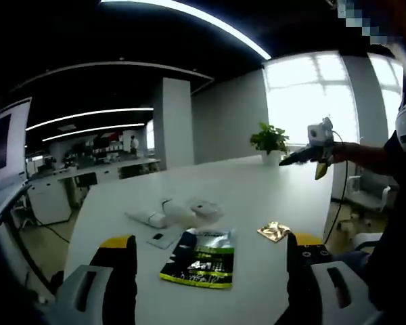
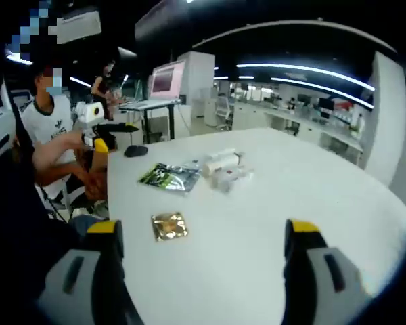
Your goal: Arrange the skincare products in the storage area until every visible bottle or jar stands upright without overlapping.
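Both grippers, left (image 1: 212, 261) and right (image 2: 204, 250), hover with fingers spread and empty, likely pre-approach, since the white skincare products (image 1: 172, 213) lie toppled mid-worktop (image 1: 257, 189) beside a green pouch (image 1: 201, 257).

Dim room lit by ceiling strips (image 1: 189, 12); blown-out glare at window (image 1: 311, 95); soft overall, strongly bent and darkened toward edges.

White skincare items (image 1: 179, 212) lying on table (image 1: 257, 186)
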